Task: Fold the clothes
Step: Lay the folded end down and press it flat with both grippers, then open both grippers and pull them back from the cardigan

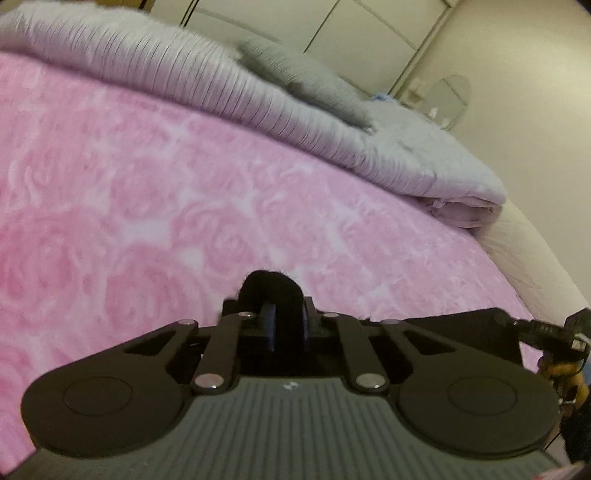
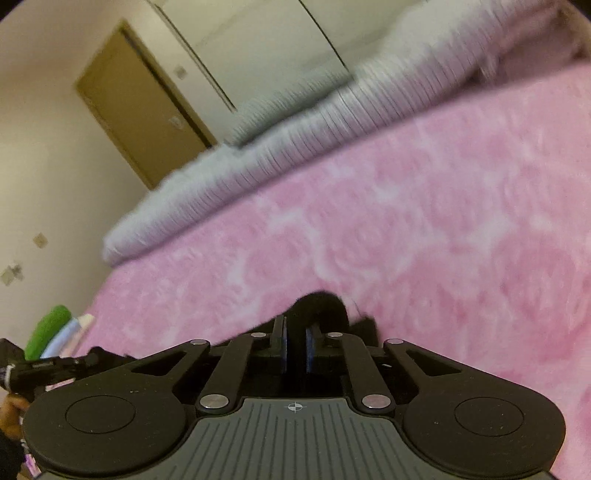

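My left gripper (image 1: 282, 321) is shut on a fold of black fuzzy garment (image 1: 271, 286) that bulges up between its jaws, held above the pink rose-patterned bedspread (image 1: 166, 206). My right gripper (image 2: 295, 347) is shut on another part of the same black garment (image 2: 325, 304), also above the pink bedspread (image 2: 424, 229). The rest of the garment hangs below the grippers and is hidden. The other gripper's black body shows at the right edge of the left wrist view (image 1: 539, 328) and at the left edge of the right wrist view (image 2: 55, 365).
A folded grey ribbed duvet (image 1: 221, 92) and a grey pillow (image 1: 306, 77) lie along the far side of the bed; the duvet also shows in the right wrist view (image 2: 295, 125). White wardrobes (image 1: 351, 33), a brown door (image 2: 140, 103) and stacked folded cloths (image 2: 55, 332) stand beyond.
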`<act>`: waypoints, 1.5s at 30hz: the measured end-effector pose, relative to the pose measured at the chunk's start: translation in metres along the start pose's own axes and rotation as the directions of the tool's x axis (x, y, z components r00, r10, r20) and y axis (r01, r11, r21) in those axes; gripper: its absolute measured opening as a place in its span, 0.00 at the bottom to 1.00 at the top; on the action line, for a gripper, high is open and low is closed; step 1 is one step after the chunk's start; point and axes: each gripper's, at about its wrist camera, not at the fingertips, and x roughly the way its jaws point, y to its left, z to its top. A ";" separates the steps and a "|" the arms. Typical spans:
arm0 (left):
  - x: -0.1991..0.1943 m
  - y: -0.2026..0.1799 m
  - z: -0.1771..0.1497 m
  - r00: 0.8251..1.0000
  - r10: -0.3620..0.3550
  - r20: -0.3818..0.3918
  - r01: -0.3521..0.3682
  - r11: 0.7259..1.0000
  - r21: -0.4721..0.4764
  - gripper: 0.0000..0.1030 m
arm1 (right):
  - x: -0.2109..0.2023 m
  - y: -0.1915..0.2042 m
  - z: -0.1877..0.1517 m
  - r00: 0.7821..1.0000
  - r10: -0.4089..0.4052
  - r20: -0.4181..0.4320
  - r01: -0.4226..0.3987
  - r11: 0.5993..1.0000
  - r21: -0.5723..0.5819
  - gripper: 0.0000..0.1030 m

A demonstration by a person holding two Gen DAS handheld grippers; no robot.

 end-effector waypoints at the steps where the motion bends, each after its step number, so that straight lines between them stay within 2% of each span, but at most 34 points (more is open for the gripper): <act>1: 0.002 -0.001 0.002 1.000 0.001 0.006 -0.001 1.000 0.004 0.09 | -0.004 0.002 0.002 1.000 -0.003 0.014 0.003 1.000 -0.009 0.08; 3: 0.006 -0.002 0.004 1.000 0.005 0.015 -0.005 1.000 0.012 0.09 | -0.007 0.002 0.003 0.999 -0.018 0.042 0.019 1.000 -0.015 0.08; 5: 0.020 -0.002 0.004 0.999 0.038 -0.004 -0.038 0.998 0.041 0.09 | 0.000 -0.001 0.001 0.998 -0.053 0.033 0.053 0.999 -0.009 0.08; 6: 0.029 -0.001 0.001 0.998 0.062 -0.029 -0.060 0.997 0.054 0.09 | 0.007 -0.003 0.000 0.997 -0.077 0.014 0.077 0.997 -0.009 0.08; 8: 0.044 0.007 -0.006 0.991 0.101 -0.086 -0.098 0.994 0.046 0.11 | 0.028 -0.011 -0.006 0.987 -0.140 -0.074 0.140 0.990 -0.005 0.09; 9: 0.043 0.009 -0.009 0.991 0.114 -0.077 -0.110 0.993 0.050 0.12 | 0.036 -0.015 -0.009 0.979 -0.166 -0.118 0.167 0.986 -0.001 0.08; 11: 0.034 0.007 -0.011 0.990 0.130 -0.048 -0.127 0.990 0.060 0.18 | 0.034 -0.017 -0.011 0.980 -0.164 -0.109 0.167 0.986 0.013 0.09; 12: 0.026 0.004 -0.011 0.988 0.154 -0.033 -0.151 0.986 0.074 0.18 | 0.029 -0.015 -0.009 0.979 -0.176 -0.103 0.178 0.984 0.015 0.17; 13: 0.017 -0.001 -0.011 0.983 0.184 -0.014 -0.182 0.978 0.101 0.19 | 0.021 -0.011 -0.007 0.974 -0.209 -0.086 0.209 0.978 0.000 0.30; 15: -0.001 -0.012 -0.012 0.967 0.254 0.022 -0.254 0.956 0.146 0.16 | 0.002 -0.003 -0.003 0.950 -0.310 -0.021 0.309 0.950 -0.050 0.42; 16: -0.010 -0.019 -0.013 0.962 0.272 0.035 -0.274 0.948 0.161 0.15 | -0.009 0.004 -0.002 0.928 -0.371 0.019 0.371 0.925 -0.078 0.42; 17: -0.019 -0.029 -0.016 0.967 0.253 0.040 -0.256 0.951 0.174 0.15 | -0.020 0.013 -0.002 0.900 -0.431 0.060 0.435 0.894 -0.105 0.42; 19: -0.037 -0.049 -0.021 0.976 0.214 0.051 -0.220 0.955 0.199 0.15 | -0.041 0.036 -0.009 0.912 -0.394 0.113 0.408 0.897 -0.168 0.42; 20: -0.042 -0.059 -0.025 0.980 0.191 0.049 -0.197 0.957 0.214 0.15 | -0.046 0.050 -0.016 0.931 -0.349 0.107 0.364 0.911 -0.196 0.42; 22: -0.039 -0.079 -0.036 0.991 0.130 0.016 -0.130 0.960 0.248 0.15 | -0.040 0.076 -0.036 0.953 -0.299 0.047 0.301 0.919 -0.253 0.42; 24: -0.028 -0.096 -0.049 0.996 0.089 -0.020 -0.079 0.952 0.294 0.16 | -0.027 0.102 -0.063 0.958 -0.288 0.015 0.276 0.900 -0.338 0.42; 27: 0.000 -0.106 -0.068 0.990 0.128 -0.061 -0.095 0.921 0.377 0.18 | -0.002 0.131 -0.106 0.948 -0.318 0.011 0.284 0.831 -0.479 0.42; 29: 0.014 -0.094 -0.079 0.970 0.235 -0.065 -0.187 0.887 0.423 0.16 | 0.009 0.130 -0.126 0.933 -0.360 0.022 0.315 0.782 -0.538 0.42; 31: 0.007 -0.069 -0.084 0.965 0.260 -0.030 -0.229 0.894 0.385 0.14 | 0.012 0.115 -0.140 0.909 -0.412 0.058 0.371 0.739 -0.563 0.42; 32: 0.001 -0.056 -0.085 0.964 0.267 -0.020 -0.243 0.905 0.350 0.03 | 0.008 0.099 -0.139 0.906 -0.419 0.065 0.388 0.757 -0.526 0.42; 33: -0.007 -0.043 -0.083 0.966 0.259 -0.024 -0.240 0.925 0.295 0.03 | 0.002 0.081 -0.135 0.905 -0.421 0.069 0.401 0.784 -0.475 0.42; 34: -0.015 -0.036 -0.083 0.966 0.258 -0.021 -0.243 0.933 0.267 0.03 | -0.006 0.062 -0.128 0.914 -0.402 0.053 0.388 0.828 -0.404 0.42; 36: -0.027 -0.032 -0.084 0.953 0.303 -0.007 -0.290 0.918 0.271 0.03 | -0.014 0.046 -0.120 0.913 -0.407 0.022 0.391 0.862 -0.323 0.50; 37: -0.034 -0.035 -0.085 0.947 0.321 -0.001 -0.309 0.913 0.266 0.03 | -0.017 0.046 -0.117 0.908 -0.419 0.015 0.403 0.863 -0.305 0.50; 38: -0.042 -0.038 -0.087 0.941 0.339 0.006 -0.331 0.912 0.241 0.09 | -0.019 0.048 -0.114 0.901 -0.433 0.010 0.417 0.861 -0.293 0.50; 40: -0.059 -0.048 -0.088 0.934 0.357 0.021 -0.354 0.913 0.205 0.11 | -0.028 0.061 -0.111 0.885 -0.464 0.045 0.457 0.843 -0.284 0.50; 41: -0.068 -0.054 -0.090 0.932 0.361 0.030 -0.360 0.913 0.191 0.11 | -0.037 0.070 -0.113 0.885 -0.460 0.075 0.461 0.841 -0.282 0.50; 45: -0.086 -0.088 -0.107 0.952 0.303 0.035 -0.304 0.936 0.176 0.11 | -0.054 0.107 -0.129 0.927 -0.358 0.112 0.375 0.886 -0.272 0.50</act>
